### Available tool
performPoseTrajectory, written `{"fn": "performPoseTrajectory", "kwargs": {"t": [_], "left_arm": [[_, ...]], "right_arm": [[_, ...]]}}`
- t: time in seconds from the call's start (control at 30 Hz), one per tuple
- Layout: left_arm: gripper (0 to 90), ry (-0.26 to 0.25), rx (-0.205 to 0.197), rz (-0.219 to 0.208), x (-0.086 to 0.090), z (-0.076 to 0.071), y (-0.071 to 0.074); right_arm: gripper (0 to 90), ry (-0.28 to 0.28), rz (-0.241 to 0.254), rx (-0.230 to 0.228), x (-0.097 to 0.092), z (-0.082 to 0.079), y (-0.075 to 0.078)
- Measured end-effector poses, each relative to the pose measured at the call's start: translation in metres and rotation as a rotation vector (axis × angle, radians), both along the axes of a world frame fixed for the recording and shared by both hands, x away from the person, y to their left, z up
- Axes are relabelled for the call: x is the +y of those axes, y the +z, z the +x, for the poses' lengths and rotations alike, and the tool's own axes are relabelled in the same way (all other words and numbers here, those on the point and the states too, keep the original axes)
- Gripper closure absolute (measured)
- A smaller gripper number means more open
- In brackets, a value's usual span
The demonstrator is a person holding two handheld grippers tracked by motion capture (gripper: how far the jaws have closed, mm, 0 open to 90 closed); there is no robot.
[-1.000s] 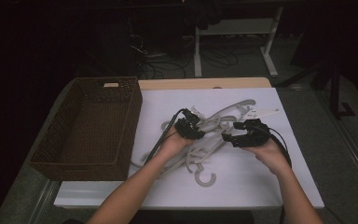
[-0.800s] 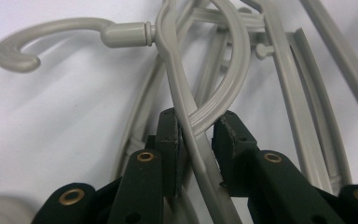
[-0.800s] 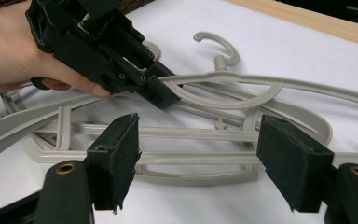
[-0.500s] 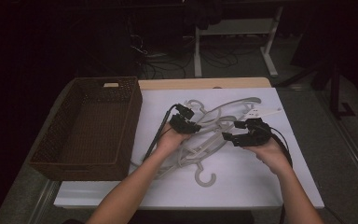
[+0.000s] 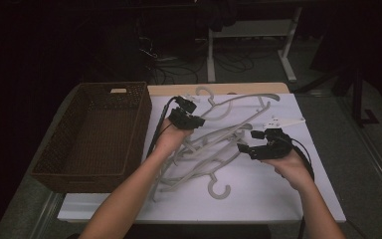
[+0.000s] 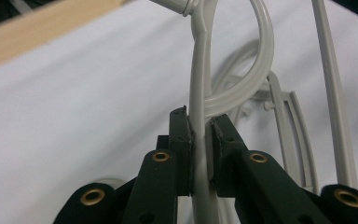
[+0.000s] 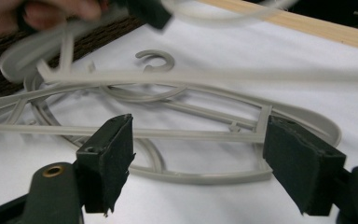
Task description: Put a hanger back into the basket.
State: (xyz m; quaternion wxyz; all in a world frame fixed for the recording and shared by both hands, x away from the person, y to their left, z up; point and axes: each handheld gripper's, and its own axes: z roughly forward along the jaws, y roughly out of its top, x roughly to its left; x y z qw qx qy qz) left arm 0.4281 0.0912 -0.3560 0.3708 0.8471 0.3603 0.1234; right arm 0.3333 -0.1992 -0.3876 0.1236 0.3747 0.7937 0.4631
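A tangle of grey plastic hangers [image 5: 219, 144] lies on the white board [image 5: 258, 199]. My left gripper [image 5: 191, 119] is raised over the pile's left side. Its jaws have just been closing and are shut on the thin bar of one hanger [image 6: 198, 93], pinched between the pads at the left gripper [image 6: 200, 123]. That hanger hangs blurred across the right gripper view [image 7: 214, 77]. My right gripper [image 5: 251, 144] sits low at the pile's right. Its jaws have just been opening and stand wide at the right gripper [image 7: 200, 163], with a flat hanger [image 7: 191, 135] beyond them, untouched.
A dark wicker basket [image 5: 144, 114] stands at the left of the board, its inside bare. A white piece [image 5: 281, 122] lies at the board's right side. A wooden strip [image 5: 229, 88] runs along the far edge. Dark floor with cables lies behind.
My left hand has risen and moved toward the far edge, lifting one hanger out of the pile. The right hand has stayed in place.
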Motion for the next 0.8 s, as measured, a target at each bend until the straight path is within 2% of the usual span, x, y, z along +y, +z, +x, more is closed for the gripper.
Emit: {"fn": "performPoseTrajectory", "kwargs": {"t": [0.03, 0.1, 0.13, 0.17, 0.3, 0.33, 0.37, 0.43, 0.47, 0.5, 0.57, 0.6, 0.63, 0.67, 0.7, 0.73, 0.77, 0.8], "left_arm": [[81.3, 0.0, 0.0, 0.0, 0.0, 0.0, 0.0], [81.3, 0.005, -0.012, 0.004, 0.008, -0.001, 0.012], [81.3, 0.005, -0.025, 0.008, 0.016, -0.003, 0.025], [81.3, 0.005, -0.025, 0.008, 0.016, -0.003, 0.025], [81.3, 0.003, -0.022, -0.017, 0.038, -0.006, 0.047], [81.3, 0.006, -0.025, -0.02, 0.05, -0.008, 0.057], [81.3, 0.006, -0.025, -0.02, 0.05, -0.008, 0.057], [81.3, 0.007, -0.03, -0.023, 0.064, -0.01, 0.067], [81.3, 0.008, -0.038, -0.027, 0.079, -0.012, 0.076], [81.3, 0.008, -0.038, -0.027, 0.079, -0.012, 0.076], [81.3, 0.011, -0.055, -0.026, 0.096, -0.014, 0.082], [81.3, 0.026, -0.06, -0.021, 0.114, -0.016, 0.088], [81.3, 0.026, -0.06, -0.021, 0.114, -0.016, 0.088], [81.3, 0.036, -0.066, -0.013, 0.123, -0.018, 0.09], [81.3, 0.06, -0.074, -0.002, 0.142, -0.02, 0.093], [81.3, 0.075, -0.083, 0.005, 0.152, -0.022, 0.095], [81.3, 0.075, -0.083, 0.005, 0.152, -0.022, 0.095], [81.3, 0.1, -0.095, 0.016, 0.173, -0.024, 0.097]], "right_arm": [[23.4, 0.0, 0.0, 0.0, 0.0, 0.0, 0.0], [22.7, 0.003, -0.003, 0.01, 0.0, -0.003, -0.003], [21.4, 0.005, -0.006, 0.022, 0.0, -0.005, -0.006], [21.4, 0.005, -0.006, 0.022, 0.0, -0.005, -0.006], [19.7, 0.008, -0.008, 0.034, 0.001, -0.006, -0.01], [19.2, 0.01, -0.011, 0.033, 0.003, -0.006, -0.011], [19.2, 0.01, -0.011, 0.033, 0.003, -0.006, -0.011], [18.9, 0.016, -0.013, 0.033, 0.005, -0.006, -0.011], [18.7, 0.018, -0.019, 0.035, 0.006, -0.006, -0.012], [18.7, 0.018, -0.019, 0.035, 0.006, -0.006, -0.012], [18.6, 0.021, -0.024, 0.038, 0.007, -0.005, -0.014], [18.4, 0.019, -0.026, 0.037, 0.007, -0.005, -0.014], [18.4, 0.019, -0.026, 0.037, 0.007, -0.005, -0.014], [18.5, 0.019, -0.027, 0.037, 0.007, -0.004, -0.014], [18.5, 0.018, -0.029, 0.036, 0.007, -0.004, -0.014], [18.4, 0.016, -0.03, 0.036, 0.007, -0.004, -0.014], [18.4, 0.016, -0.03, 0.036, 0.007, -0.004, -0.014], [18.5, 0.015, -0.032, 0.036, 0.007, -0.004, -0.015]]}}
